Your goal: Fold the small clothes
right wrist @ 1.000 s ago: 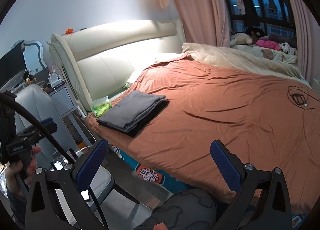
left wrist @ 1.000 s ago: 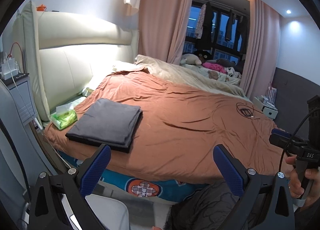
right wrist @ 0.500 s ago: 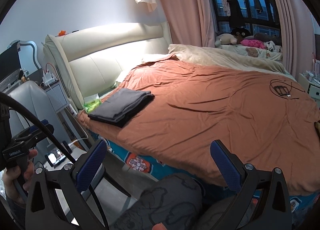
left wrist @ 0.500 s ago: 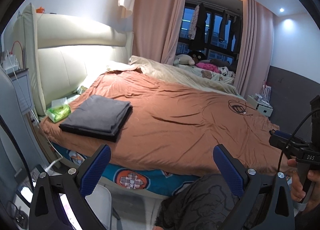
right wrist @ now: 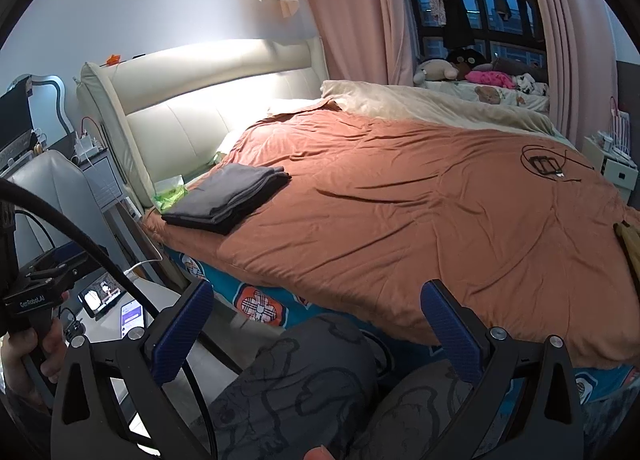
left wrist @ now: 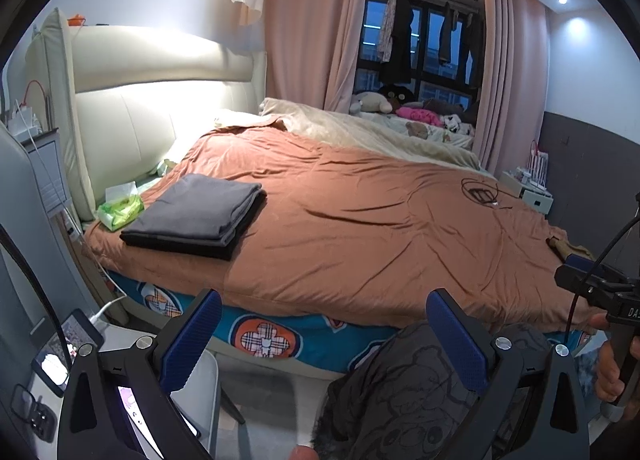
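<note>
Already folded: gray garments (left wrist: 196, 216), a neat stack at the near left corner of the orange duvet (left wrist: 360, 228).
Handling: likely soft, light, floppy; best pinched at a corner or folded edge.
Neighbour: green tissue pack (left wrist: 120, 208) just left.
Grippers: left gripper (left wrist: 324, 340) and right gripper (right wrist: 316, 334) wide apart, empty, short of the bed.

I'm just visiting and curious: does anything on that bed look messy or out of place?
Mostly tidy. The grey folded clothes sit neatly near the headboard. The one oddity is a tangled black cable left loose on the orange cover.
</note>
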`<control>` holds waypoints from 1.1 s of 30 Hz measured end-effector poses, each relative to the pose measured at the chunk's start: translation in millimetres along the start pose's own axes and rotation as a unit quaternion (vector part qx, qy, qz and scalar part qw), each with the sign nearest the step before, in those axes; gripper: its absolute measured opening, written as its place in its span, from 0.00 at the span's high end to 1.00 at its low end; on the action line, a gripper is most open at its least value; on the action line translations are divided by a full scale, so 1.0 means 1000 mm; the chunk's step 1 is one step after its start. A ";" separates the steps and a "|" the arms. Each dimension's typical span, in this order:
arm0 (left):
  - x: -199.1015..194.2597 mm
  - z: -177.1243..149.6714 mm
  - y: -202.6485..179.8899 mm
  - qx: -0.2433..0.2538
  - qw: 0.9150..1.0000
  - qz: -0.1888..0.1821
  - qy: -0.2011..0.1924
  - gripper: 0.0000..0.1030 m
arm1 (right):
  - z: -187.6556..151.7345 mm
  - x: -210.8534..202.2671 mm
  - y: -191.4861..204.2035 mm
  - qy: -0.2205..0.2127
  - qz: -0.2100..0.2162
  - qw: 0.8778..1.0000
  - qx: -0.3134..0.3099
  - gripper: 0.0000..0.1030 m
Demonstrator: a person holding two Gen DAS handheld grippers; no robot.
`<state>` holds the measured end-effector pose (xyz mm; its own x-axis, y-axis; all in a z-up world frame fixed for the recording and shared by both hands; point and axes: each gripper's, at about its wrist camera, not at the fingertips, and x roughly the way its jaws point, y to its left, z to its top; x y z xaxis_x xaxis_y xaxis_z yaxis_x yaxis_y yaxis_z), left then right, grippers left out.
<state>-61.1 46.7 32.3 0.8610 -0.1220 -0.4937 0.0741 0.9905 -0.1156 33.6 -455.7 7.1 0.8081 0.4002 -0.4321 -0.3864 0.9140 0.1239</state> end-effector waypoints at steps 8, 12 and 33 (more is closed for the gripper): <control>-0.007 -0.002 0.001 -0.006 1.000 -0.001 -0.006 0.00 | -0.002 -0.003 0.002 -0.006 0.000 1.000 0.002 0.00; -0.009 -0.001 -0.001 -0.001 1.000 0.001 -0.011 0.00 | -0.008 -0.003 0.000 -0.009 -0.001 1.000 0.007 0.00; -0.026 0.002 -0.005 0.007 1.000 0.006 -0.026 0.00 | -0.013 -0.010 -0.005 -0.018 -0.005 1.000 0.016 0.00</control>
<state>-83.1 44.6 47.4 0.8872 -0.1075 -0.4487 0.0707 0.9927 -0.0978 21.5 -464.9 -1.0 0.8276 0.3931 -0.4007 -0.3650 0.9192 0.1481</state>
